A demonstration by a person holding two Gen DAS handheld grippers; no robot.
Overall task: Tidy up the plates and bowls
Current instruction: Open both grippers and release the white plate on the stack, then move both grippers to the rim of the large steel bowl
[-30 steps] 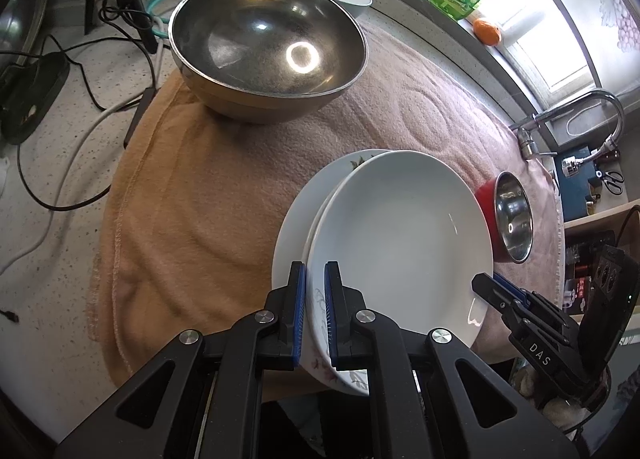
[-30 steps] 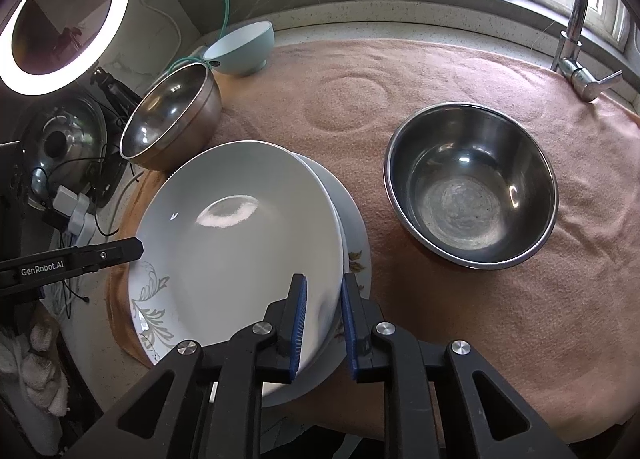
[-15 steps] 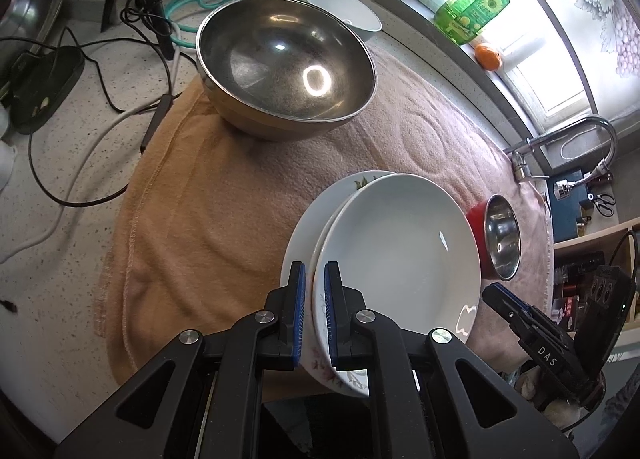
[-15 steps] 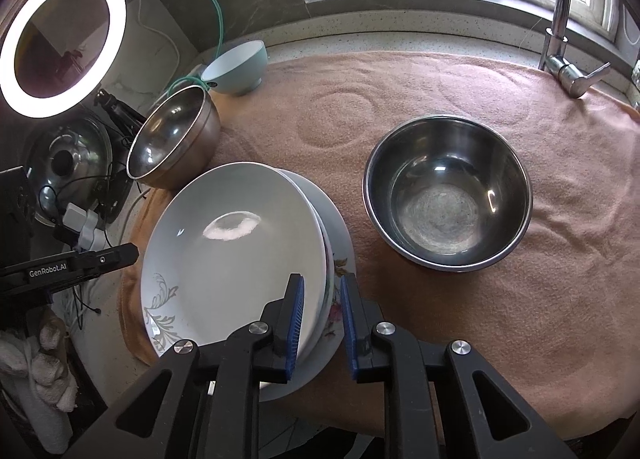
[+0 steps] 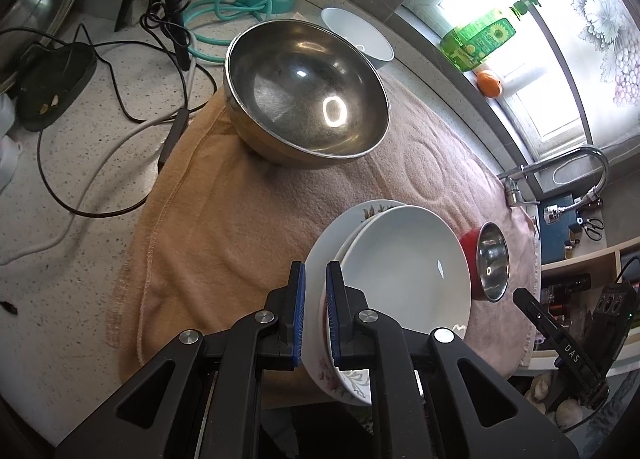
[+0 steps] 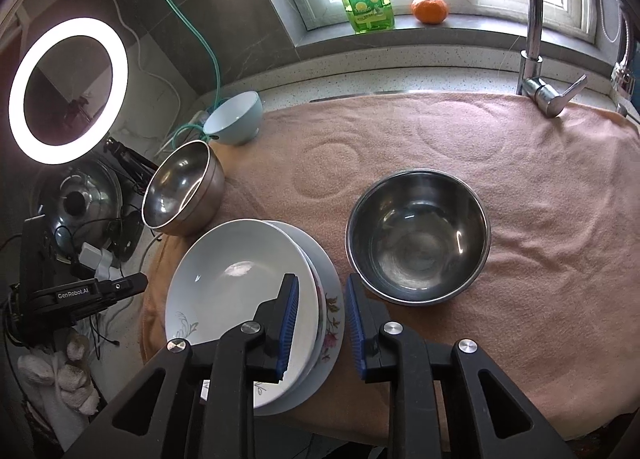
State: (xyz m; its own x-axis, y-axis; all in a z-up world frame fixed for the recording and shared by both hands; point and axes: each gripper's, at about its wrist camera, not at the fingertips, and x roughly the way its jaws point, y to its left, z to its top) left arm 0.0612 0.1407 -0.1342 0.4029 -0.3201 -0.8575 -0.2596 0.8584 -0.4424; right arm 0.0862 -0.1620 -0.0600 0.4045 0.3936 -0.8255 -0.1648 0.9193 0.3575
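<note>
We read the step in hand as the end of stacking the plates: the stack of plates (image 6: 256,291) sits at the near left of the towel (image 6: 540,187) that covers the tabletop, a plain white one on top of flowered ones.

Going left to right, the left hand-held gripper (image 5: 315,311) has its pads drawn almost together around the near-left rim of the stack; whether they press the rim or only flank it we cannot tell, since its own fingers cover the contact. The right hand-held gripper (image 6: 320,323) is opening; the right rim of the stack lies between its jaws, and a clear gap shows on the outer side.

Further right stands a steel bowl (image 6: 418,237), apart from the plates. A second steel bowl (image 6: 182,195) sits at the towel's far left, with a pale blue bowl (image 6: 236,119) beyond it.

Next, we judge, both grippers must come clear of the rims without dragging the stack, then gather the bowls.

How many plates are stacked is hard to count, and the stack's near edge is hidden behind the grippers.
</note>
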